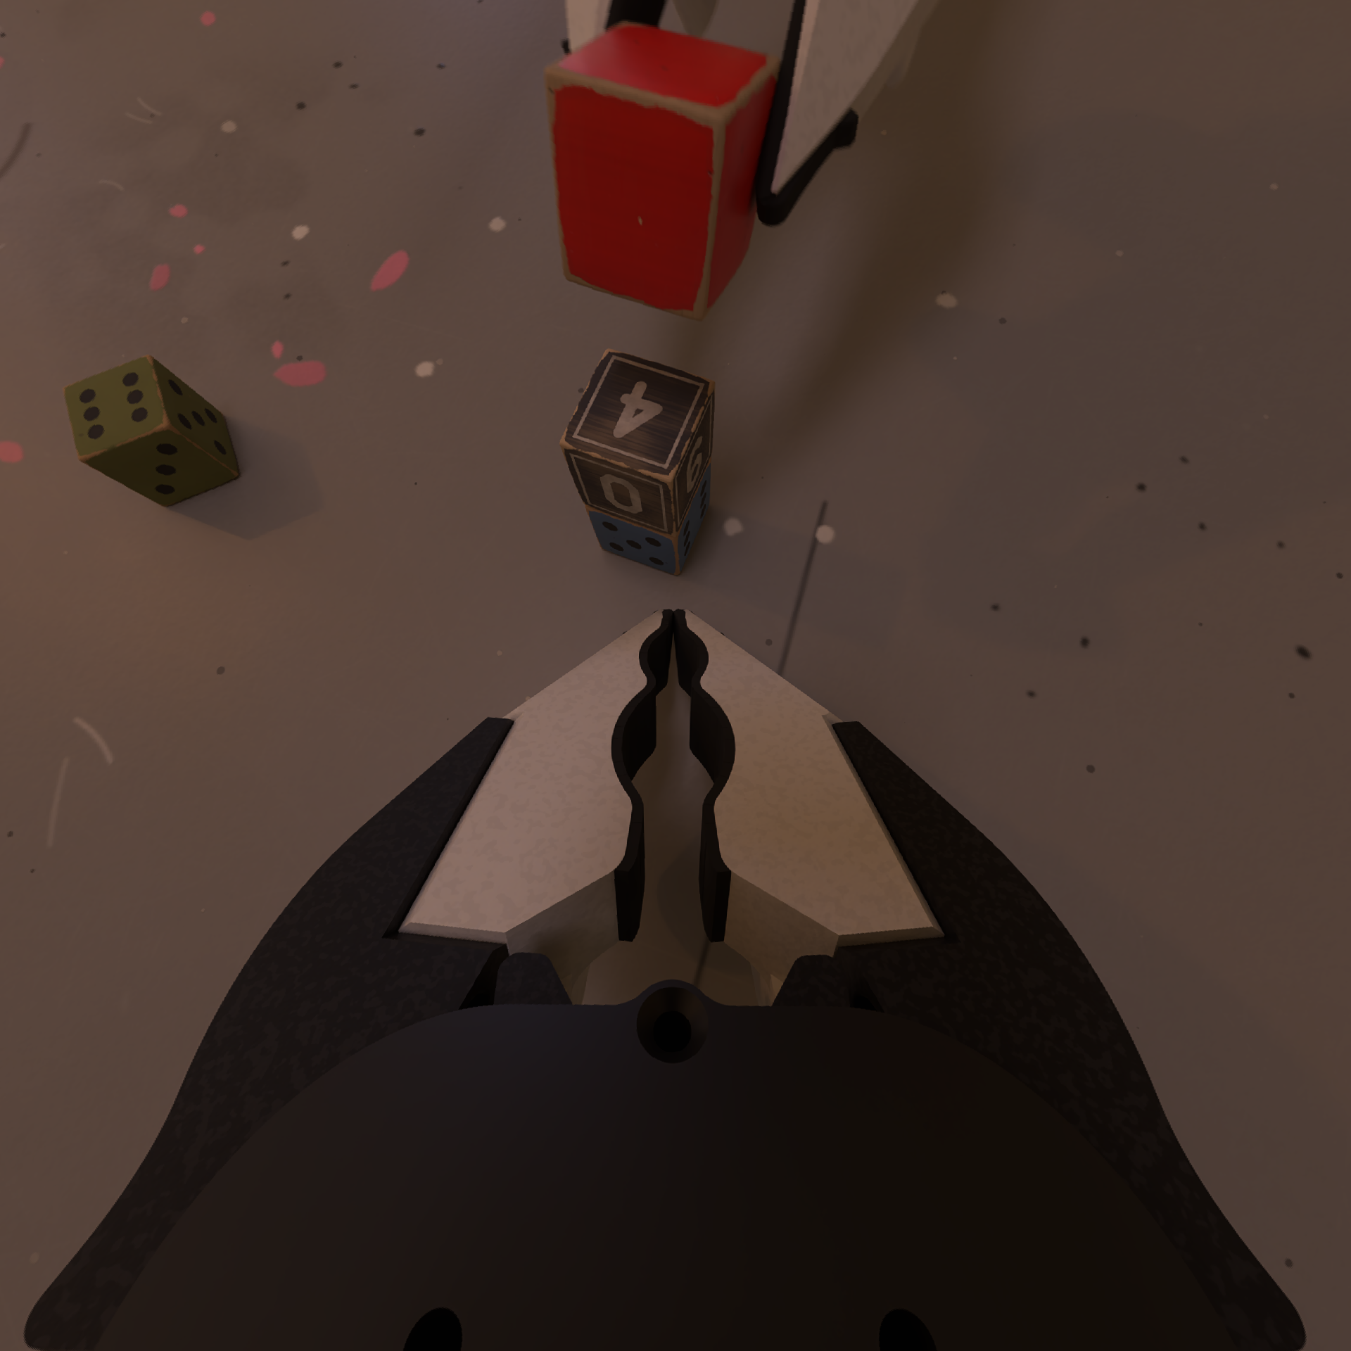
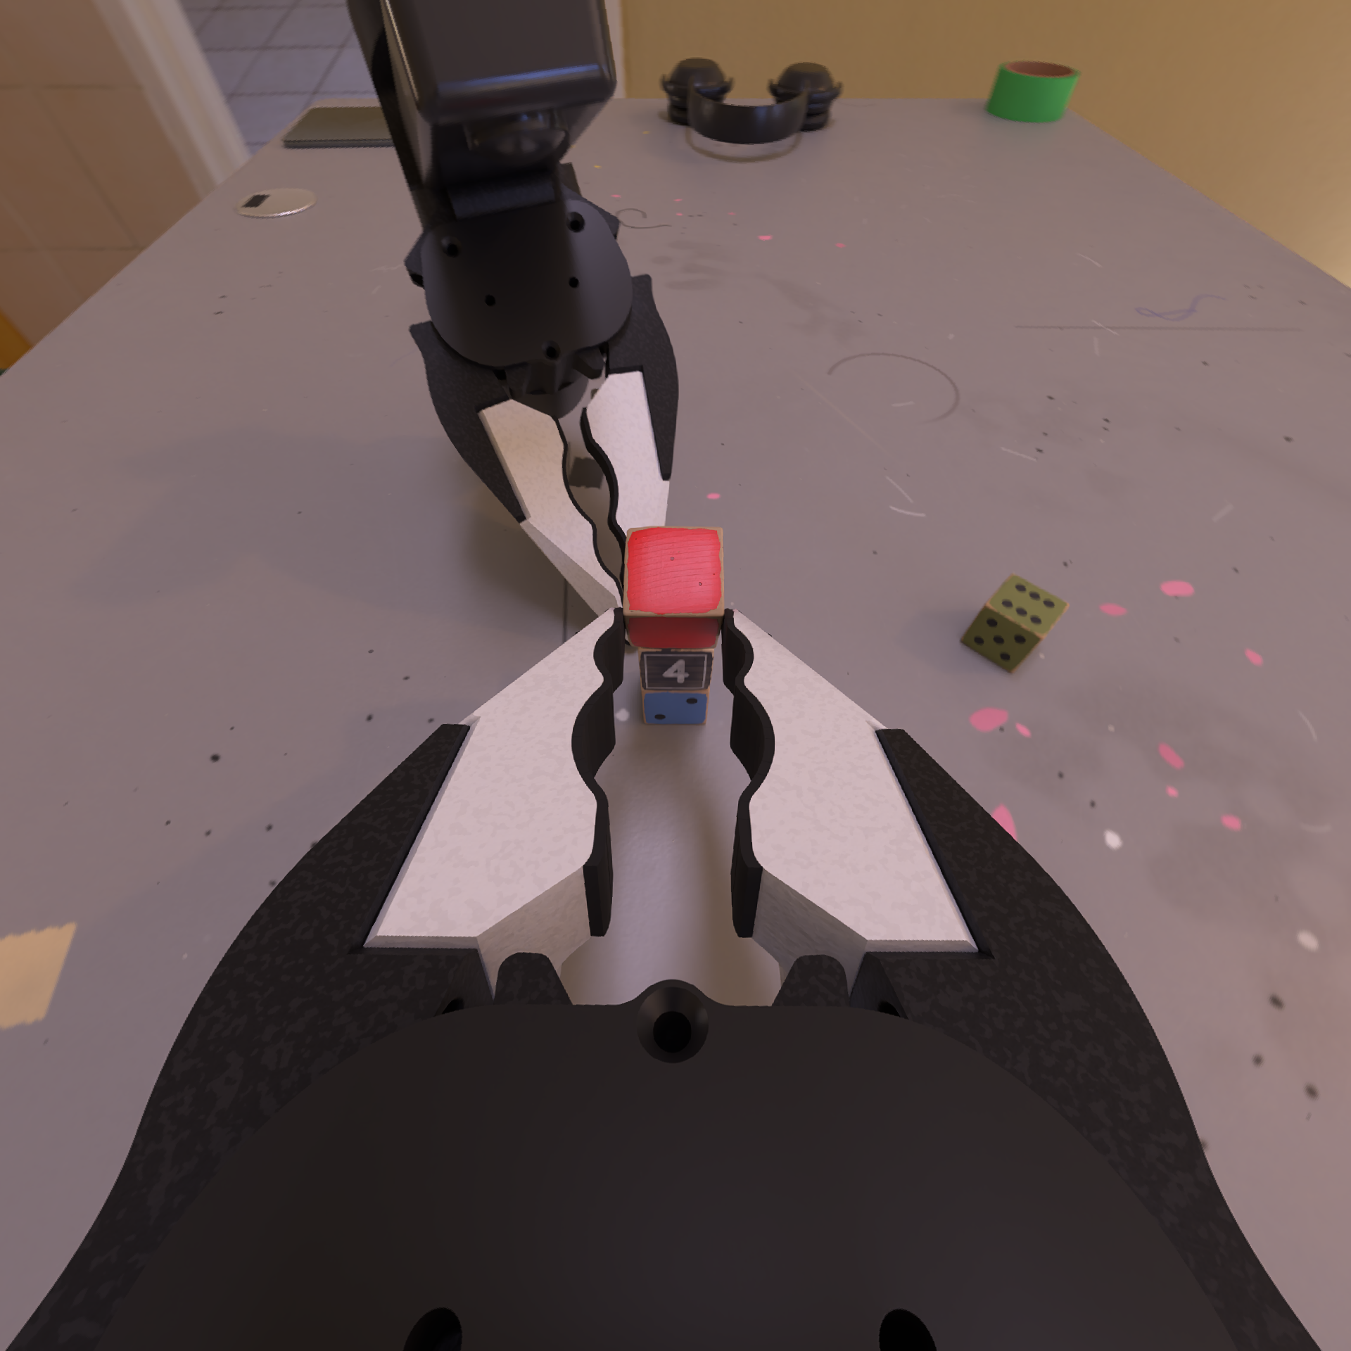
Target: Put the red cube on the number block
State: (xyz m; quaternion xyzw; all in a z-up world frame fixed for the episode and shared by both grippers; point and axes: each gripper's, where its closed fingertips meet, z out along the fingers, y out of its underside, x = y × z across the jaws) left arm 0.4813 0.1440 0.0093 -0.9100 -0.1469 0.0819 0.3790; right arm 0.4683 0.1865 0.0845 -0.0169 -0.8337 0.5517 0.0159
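Red cube (image 2: 674, 577) clamped between the right gripper (image 2: 674, 621) fingertips, held above the number block (image 2: 675, 670), not resting on it; a gap shows in the left wrist view. Number block sits stacked on a blue die (image 2: 674, 709) on the grey table (image 2: 1023, 453). Left gripper (image 1: 672, 618) empty, fingers pressed together, just on the far side of the stack. Green die (image 2: 1012, 623) lies well apart to the right. Headphones (image 2: 753, 102) and green tape roll (image 2: 1032, 91) at the far edge.
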